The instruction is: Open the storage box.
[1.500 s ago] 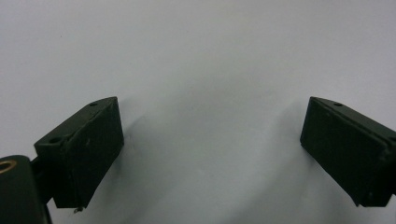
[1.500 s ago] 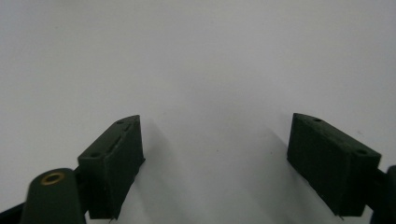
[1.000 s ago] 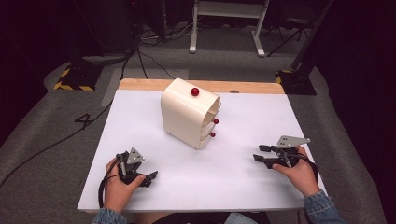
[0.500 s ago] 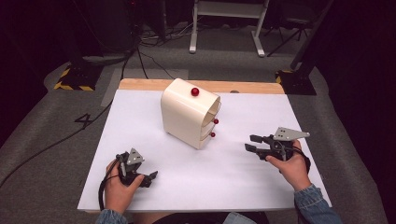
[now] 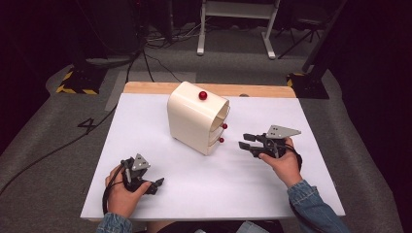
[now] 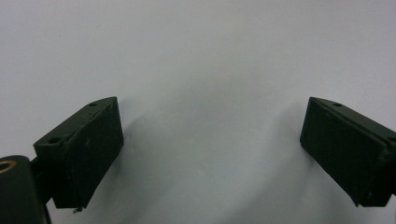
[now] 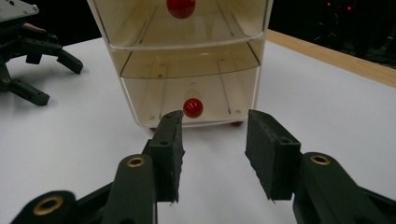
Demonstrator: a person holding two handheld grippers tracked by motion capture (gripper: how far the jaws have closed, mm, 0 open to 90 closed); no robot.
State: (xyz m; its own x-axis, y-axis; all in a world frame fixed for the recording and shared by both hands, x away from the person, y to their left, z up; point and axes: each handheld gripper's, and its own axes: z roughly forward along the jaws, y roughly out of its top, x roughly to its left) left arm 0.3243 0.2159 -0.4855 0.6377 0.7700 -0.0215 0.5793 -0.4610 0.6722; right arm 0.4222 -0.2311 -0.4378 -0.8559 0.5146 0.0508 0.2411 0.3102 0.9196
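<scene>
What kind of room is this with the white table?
Probably a lab or recording studio: a white table on grey carpet, black cables trailing across the floor, dark curtains around, and yellow-black hazard tape by a stand.

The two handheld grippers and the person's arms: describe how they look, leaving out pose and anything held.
Both the left gripper and the right gripper are black, each with two flat rectangular jaws bearing dark pads and brass-coloured pivot rings. Each carries a grey three-cornered plate on top, dotted with small holes. A black cable loops from the left one. The person wears blue denim sleeves.
</scene>
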